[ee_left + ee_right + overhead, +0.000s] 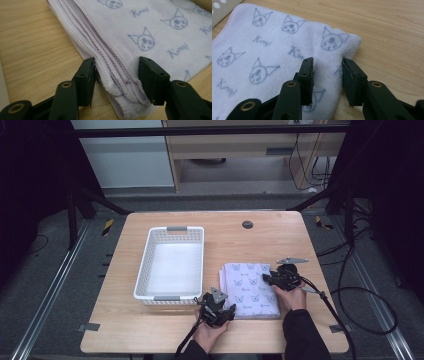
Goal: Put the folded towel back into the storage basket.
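High view: folded lilac towel (250, 289) flat on wooden table (280, 235), just right of white basket (172, 262), long axis running near to far. Left gripper (218, 310) at towel's near-left corner, right gripper (280, 277) at its right edge, farther up; both touching or almost touching cloth. Left gripper view: jaws apart, straddling stacked hemmed edges of towel (150, 32), layers sitting between pads, not yet pinched. Right gripper view: jaws likewise apart, set over rounded folded edge of towel (274, 50), one jaw above printed face, other out past fold over bare wood (392, 32). Probably about to close on both edges and lift. Basket lying to left of towel, so left hand nearer it; any carry across likely leftward, with right gripper trailing.
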Motion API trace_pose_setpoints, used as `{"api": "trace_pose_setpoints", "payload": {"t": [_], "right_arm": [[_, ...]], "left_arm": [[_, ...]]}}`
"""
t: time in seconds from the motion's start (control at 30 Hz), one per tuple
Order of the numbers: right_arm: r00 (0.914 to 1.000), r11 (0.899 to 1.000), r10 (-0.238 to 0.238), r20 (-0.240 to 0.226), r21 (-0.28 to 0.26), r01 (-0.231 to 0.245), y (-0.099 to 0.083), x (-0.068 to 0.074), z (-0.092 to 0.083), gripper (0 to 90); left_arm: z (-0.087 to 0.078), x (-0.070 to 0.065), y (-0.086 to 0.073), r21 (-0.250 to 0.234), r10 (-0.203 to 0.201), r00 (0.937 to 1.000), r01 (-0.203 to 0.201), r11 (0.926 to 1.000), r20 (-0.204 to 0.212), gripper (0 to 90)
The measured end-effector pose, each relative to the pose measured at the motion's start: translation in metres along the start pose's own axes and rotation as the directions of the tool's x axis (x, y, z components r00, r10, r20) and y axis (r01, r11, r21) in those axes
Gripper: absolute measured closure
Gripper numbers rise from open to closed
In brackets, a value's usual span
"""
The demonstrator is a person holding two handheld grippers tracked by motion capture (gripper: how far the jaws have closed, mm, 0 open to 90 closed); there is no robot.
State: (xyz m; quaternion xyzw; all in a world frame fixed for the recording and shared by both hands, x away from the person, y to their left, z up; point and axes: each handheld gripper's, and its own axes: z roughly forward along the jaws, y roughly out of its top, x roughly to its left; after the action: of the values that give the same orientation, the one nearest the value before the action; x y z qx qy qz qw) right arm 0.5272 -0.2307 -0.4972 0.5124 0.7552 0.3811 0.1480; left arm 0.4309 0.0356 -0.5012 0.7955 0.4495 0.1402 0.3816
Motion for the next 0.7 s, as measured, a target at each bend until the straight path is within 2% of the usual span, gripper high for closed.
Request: {"api": "trace_pose_setpoints", "payload": {"t": [0.03, 0.07, 0.17, 0.2, 0.27, 0.33, 0.57, 0.7], "right_arm": [[1.0000, 1.000, 0.000, 0.000, 0.000, 0.000, 0.000, 0.000, 0.000, 65.7], [1.0000, 1.000, -0.002, 0.001, -0.001, 0.002, 0.000, 0.001, 0.000, 68.8], [1.0000, 1.000, 0.000, 0.000, -0.002, 0.000, 0.000, 0.000, 0.000, 71.5], [1.0000, 1.000, 0.001, 0.000, -0.007, -0.001, 0.000, 0.001, -0.001, 74.6], [1.0000, 1.000, -0.004, 0.002, -0.010, 0.004, 0.000, 0.001, -0.001, 75.5], [1.0000, 1.000, -0.004, 0.005, -0.014, 0.004, 0.000, 0.002, -0.002, 77.2], [0.9998, 0.999, -0.021, 0.003, -0.024, 0.021, 0.002, 0.002, -0.006, 78.6], [0.9997, 0.999, -0.026, 0.001, -0.044, 0.026, 0.004, 0.003, -0.014, 78.8]], "left_arm": [[0.000, 0.000, 0.000, 0.003, 0.000, 1.0000, 0.000, 1.0000, 0.008, 48.1], [0.000, 0.000, 0.001, 0.006, -0.002, 0.9996, 0.002, 1.0000, 0.026, 53.1], [0.000, 0.000, 0.001, 0.006, -0.007, 0.9992, 0.007, 1.0000, 0.039, 58.1], [0.000, 0.001, 0.001, 0.009, -0.022, 0.9982, 0.022, 0.9997, 0.057, 62.1], [-0.001, 0.002, 0.001, 0.006, -0.027, 0.9976, 0.027, 0.9996, 0.064, 63.8], [-0.001, 0.001, 0.001, 0.000, -0.025, 0.9976, 0.025, 0.9997, 0.065, 69.1], [-0.005, 0.004, 0.004, -0.023, -0.027, 0.9962, 0.029, 0.9993, 0.082, 72.7], [-0.011, 0.005, 0.007, -0.038, -0.013, 0.9962, 0.016, 0.9991, 0.086, 73.0]]}}
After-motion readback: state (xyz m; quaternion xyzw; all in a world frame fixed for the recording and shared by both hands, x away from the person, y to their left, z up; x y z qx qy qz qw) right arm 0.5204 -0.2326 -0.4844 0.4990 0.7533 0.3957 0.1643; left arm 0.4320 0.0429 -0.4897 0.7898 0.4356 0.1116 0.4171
